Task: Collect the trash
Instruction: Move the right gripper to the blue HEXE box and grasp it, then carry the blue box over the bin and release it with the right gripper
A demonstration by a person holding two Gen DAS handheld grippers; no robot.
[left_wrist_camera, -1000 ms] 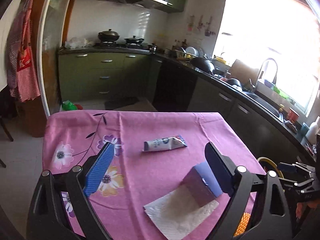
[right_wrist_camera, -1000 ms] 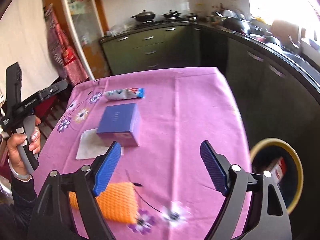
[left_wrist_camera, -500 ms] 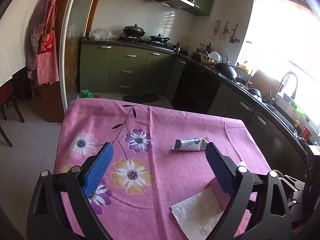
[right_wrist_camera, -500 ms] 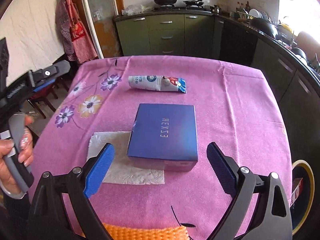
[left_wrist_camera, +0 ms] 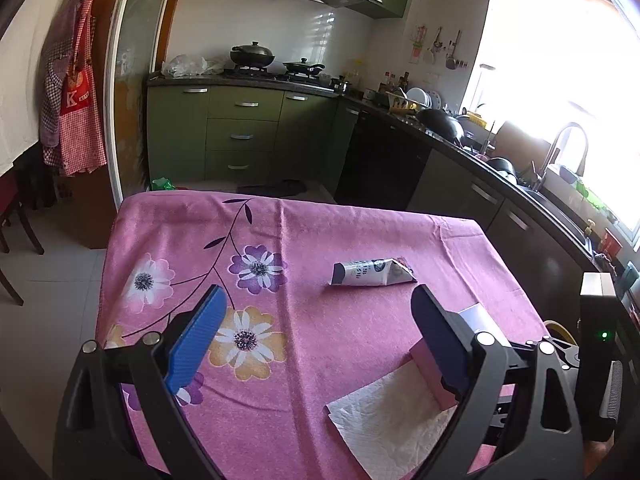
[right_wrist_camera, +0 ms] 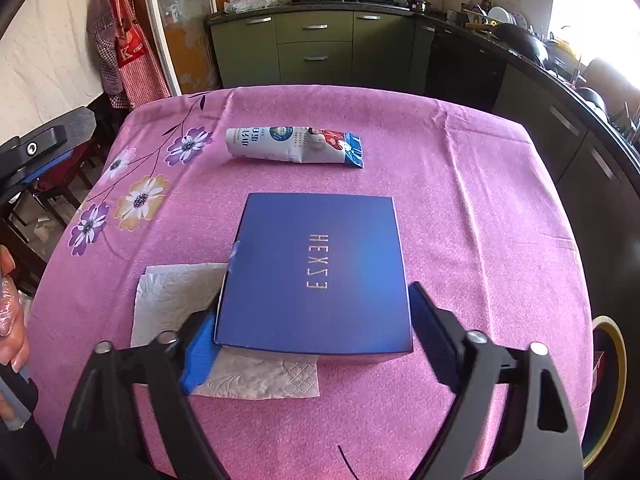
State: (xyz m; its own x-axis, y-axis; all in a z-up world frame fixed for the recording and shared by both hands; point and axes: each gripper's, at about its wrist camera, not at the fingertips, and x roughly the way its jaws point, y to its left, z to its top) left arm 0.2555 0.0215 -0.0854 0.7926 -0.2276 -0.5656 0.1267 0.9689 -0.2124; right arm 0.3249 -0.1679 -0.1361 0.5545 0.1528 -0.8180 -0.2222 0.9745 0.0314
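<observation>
A flat blue box [right_wrist_camera: 320, 264] lies on the pink flowered tablecloth [right_wrist_camera: 460, 208], partly on a white paper napkin [right_wrist_camera: 172, 296]. My right gripper [right_wrist_camera: 316, 340] straddles the box's near end. Its jaws are closing, and both pads lie against the box's sides. Beyond the box lies a flattened white milk pouch [right_wrist_camera: 296, 148]. My left gripper [left_wrist_camera: 316, 320] hovers open over the cloth with nothing between its fingers. From there the pouch [left_wrist_camera: 372, 274] is ahead, and the napkin [left_wrist_camera: 384, 420] and the box [left_wrist_camera: 476, 316] lie to the right.
A yellow-rimmed bin [right_wrist_camera: 612, 380] stands on the floor off the table's right edge. Green kitchen cabinets [right_wrist_camera: 316, 52] and a counter with dishes line the back and right. A hand [right_wrist_camera: 10, 312] holds the left gripper at the table's left side.
My right gripper has come down and forward from the table's right side to the blue box, and its jaws have narrowed onto it. The left gripper stays open.
</observation>
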